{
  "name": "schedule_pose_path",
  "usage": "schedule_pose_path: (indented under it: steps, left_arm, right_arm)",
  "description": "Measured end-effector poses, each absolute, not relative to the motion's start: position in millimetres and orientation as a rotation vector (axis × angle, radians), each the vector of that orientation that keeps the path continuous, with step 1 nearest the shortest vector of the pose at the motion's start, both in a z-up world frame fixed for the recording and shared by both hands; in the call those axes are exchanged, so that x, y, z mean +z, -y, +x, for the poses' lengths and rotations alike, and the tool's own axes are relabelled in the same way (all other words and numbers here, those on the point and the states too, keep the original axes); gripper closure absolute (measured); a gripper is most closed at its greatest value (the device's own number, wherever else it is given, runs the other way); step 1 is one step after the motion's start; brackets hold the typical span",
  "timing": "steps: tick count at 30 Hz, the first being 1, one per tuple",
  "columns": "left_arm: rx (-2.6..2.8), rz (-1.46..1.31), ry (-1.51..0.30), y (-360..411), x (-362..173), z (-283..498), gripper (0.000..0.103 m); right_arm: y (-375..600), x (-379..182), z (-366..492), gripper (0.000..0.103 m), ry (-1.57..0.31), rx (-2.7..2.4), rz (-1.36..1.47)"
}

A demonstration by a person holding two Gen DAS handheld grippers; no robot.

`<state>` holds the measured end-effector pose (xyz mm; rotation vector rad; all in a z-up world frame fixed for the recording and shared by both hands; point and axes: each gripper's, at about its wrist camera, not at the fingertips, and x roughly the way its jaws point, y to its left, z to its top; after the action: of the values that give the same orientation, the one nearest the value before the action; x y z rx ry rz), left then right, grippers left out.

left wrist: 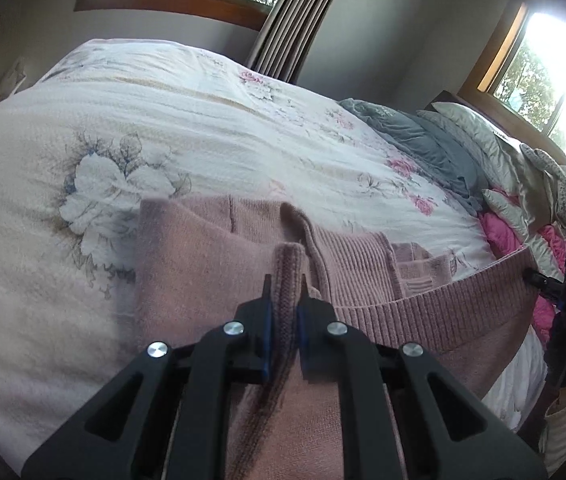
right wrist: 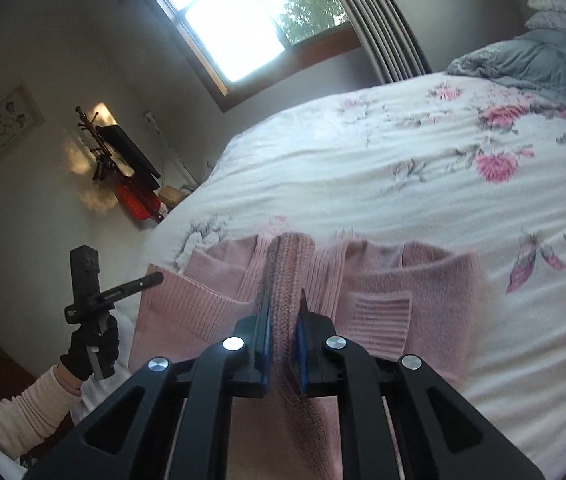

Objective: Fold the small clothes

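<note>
Pink knit sweater (left wrist: 203,248) lies on the floral bedspread (left wrist: 163,120), filling the 6 o'clock part of both views. Left gripper (left wrist: 285,280) pinches a ribbed fold of it between its 2 fingers. Right gripper (right wrist: 285,280) likewise clamps a ribbed fold, with a gloved hand (right wrist: 93,348) at 8 o'clock in its view and grey bedding (right wrist: 523,64) at 2 o'clock.
</note>
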<state>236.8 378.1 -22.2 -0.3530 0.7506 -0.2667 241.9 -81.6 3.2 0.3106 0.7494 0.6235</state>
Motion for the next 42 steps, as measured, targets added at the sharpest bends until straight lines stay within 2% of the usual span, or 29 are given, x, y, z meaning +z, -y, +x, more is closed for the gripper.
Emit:
schedule_pose_path:
  steps: [5,14,17,19,23,24,26,30,35,37,38,40,41,42]
  left_arm:
    - [-0.19,-0.319,-0.681,-381,-4,280,0.095]
    - [-0.064,-0.234,-0.857,-384,-68,343,0.095]
    - [-0.064,-0.279,-0.892,-393,-78,345,0.091]
    - [-0.056,-0.293,-0.897,-401,-80,341,0.088]
    - [-0.078,-0.367,-0.888,-418,-72,319,0.077]
    - [-0.084,-0.388,-0.893,-423,-70,308,0.071]
    - [-0.115,-0.426,-0.926,-431,-71,286,0.065]
    - [-0.188,-0.459,-0.979,-432,-77,226,0.061]
    - [-0.237,-0.452,-1.019,-415,-93,169,0.049]
    - [-0.246,-0.461,-1.046,-408,-104,161,0.048]
    - [-0.215,-0.436,-1.045,-404,-108,158,0.049]
    - [-0.191,-0.425,-1.038,-401,-112,157,0.055]
    - [-0.18,-0.426,-1.036,-400,-112,157,0.062]
    - [-0.189,-0.437,-1.04,-400,-112,160,0.077]
  right_arm:
    - [88,14,298,0.093,-0.742,0.514,0.321]
    - [96,-103,391,0.093,-0.989,0.319,0.426]
    - [98,-121,392,0.093,-0.997,0.313,0.468]
    - [101,-124,390,0.089,-0.999,0.303,0.478]
    - [107,-111,371,0.072,-0.998,0.275,0.422]
    - [109,-105,359,0.072,-0.993,0.288,0.404]
    - [108,-96,336,0.071,-1.005,0.328,0.367]
    - [110,-98,268,0.059,-1.045,0.369,0.294]
    - [112,-127,207,0.058,-1.093,0.418,0.351]
    - [109,-136,197,0.058,-1.099,0.423,0.351]
    - [107,-141,195,0.059,-1.105,0.425,0.36]
    - [104,-151,195,0.077,-1.117,0.439,0.401]
    - [102,-154,196,0.094,-1.128,0.429,0.407]
    - [102,-157,199,0.095,-1.14,0.423,0.412]
